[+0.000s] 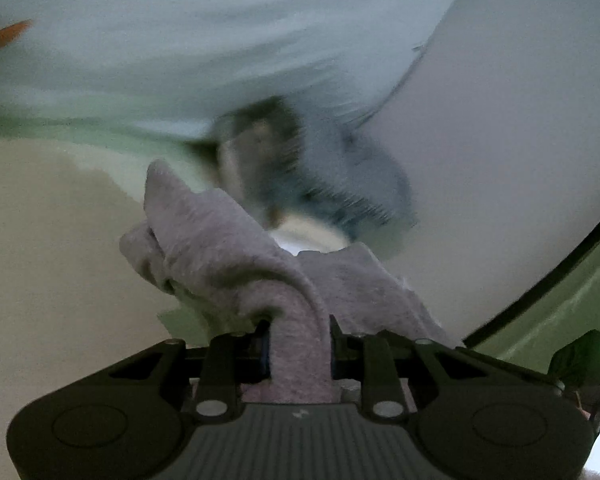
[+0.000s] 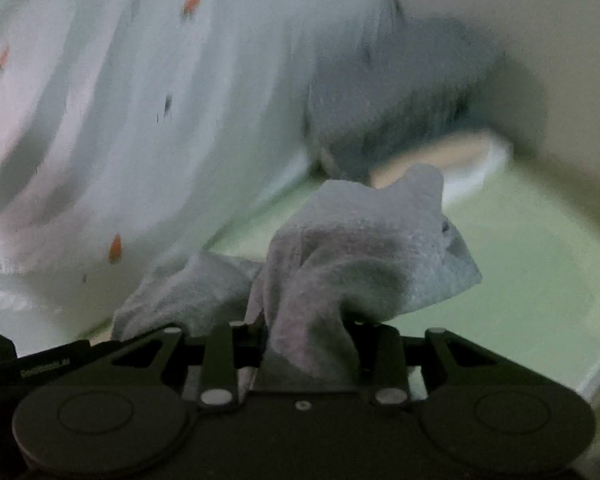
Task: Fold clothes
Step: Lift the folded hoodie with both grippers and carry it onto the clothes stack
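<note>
At bottom centre of the left wrist view, left hand-held gripper [image 1: 298, 354] clamped on a bunched fold of grey fleecy garment [image 1: 228, 256]; cloth rises between the fingers and drapes up-left and right. Behind it, blurred dark blue-grey fabric [image 1: 340, 176] at mid-frame. Farther back, pale sheet with orange spots [image 1: 160, 48] fills the upper left; light green surface [image 1: 100, 136] at left.

At bottom centre of the right wrist view, right hand-held gripper [image 2: 308, 350] clamped on the same grey fleecy garment [image 2: 364, 256], bunched above the fingers. Light green surface [image 2: 520, 272] lies right. Beyond, blurred blue-grey fabric [image 2: 400, 92], and the spotted sheet [image 2: 140, 100] across the upper left.
</note>
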`<control>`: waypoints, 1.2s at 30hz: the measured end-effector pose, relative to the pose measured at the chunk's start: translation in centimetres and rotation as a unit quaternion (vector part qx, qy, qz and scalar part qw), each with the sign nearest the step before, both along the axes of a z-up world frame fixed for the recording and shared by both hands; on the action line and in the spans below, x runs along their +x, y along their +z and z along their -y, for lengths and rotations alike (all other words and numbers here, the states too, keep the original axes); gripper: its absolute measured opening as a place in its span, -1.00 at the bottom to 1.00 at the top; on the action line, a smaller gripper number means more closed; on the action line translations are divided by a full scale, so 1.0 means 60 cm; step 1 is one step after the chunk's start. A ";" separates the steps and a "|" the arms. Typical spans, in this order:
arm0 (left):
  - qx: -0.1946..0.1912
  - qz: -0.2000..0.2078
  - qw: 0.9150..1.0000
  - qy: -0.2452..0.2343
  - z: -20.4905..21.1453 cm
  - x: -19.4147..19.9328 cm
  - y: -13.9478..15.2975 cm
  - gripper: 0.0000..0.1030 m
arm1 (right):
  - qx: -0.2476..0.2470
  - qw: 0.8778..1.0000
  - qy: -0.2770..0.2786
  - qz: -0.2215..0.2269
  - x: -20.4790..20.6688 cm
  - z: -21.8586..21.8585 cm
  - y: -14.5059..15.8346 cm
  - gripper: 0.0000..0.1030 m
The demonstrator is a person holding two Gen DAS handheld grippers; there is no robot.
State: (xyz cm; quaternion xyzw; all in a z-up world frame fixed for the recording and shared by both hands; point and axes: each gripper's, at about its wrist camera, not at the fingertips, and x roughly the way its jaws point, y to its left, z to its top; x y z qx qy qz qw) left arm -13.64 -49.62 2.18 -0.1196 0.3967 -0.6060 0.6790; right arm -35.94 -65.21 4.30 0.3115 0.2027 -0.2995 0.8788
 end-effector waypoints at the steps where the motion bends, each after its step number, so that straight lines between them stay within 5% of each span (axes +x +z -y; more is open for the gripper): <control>1: -0.015 0.003 1.000 0.001 0.033 -0.007 0.016 -0.50 | -0.013 1.000 0.003 0.007 -0.009 0.032 0.019 -0.38; 9: -0.126 0.063 0.990 0.005 0.281 0.003 0.167 -0.50 | -0.141 0.988 0.004 0.069 -0.023 0.271 0.189 -0.39; 13: -0.129 0.093 0.986 0.044 0.352 0.052 0.214 -0.39 | -0.169 0.982 -0.026 0.086 0.024 0.396 0.237 -0.32; 17: -0.026 0.107 0.987 0.116 0.432 0.114 0.168 0.08 | -0.163 0.979 -0.124 0.010 0.095 0.513 0.184 0.17; 20: 0.028 0.090 0.987 0.132 0.459 0.154 0.105 0.13 | -0.154 0.971 -0.177 -0.049 0.133 0.549 0.137 0.18; 22: 0.056 0.082 0.985 0.140 0.473 0.174 0.072 0.15 | -0.198 0.957 -0.199 -0.076 0.154 0.535 0.117 0.26; 27: 0.098 0.088 0.983 0.128 0.511 0.183 0.012 0.33 | -0.228 0.953 -0.132 -0.147 0.225 0.537 0.044 0.34; 30: 0.113 0.088 0.981 0.129 0.539 0.193 -0.012 0.48 | -0.207 0.958 -0.141 -0.140 0.230 0.562 0.014 0.45; 36: 0.095 0.151 0.978 0.107 0.498 0.149 0.028 0.75 | -0.175 0.967 -0.135 -0.124 0.201 0.548 0.047 0.77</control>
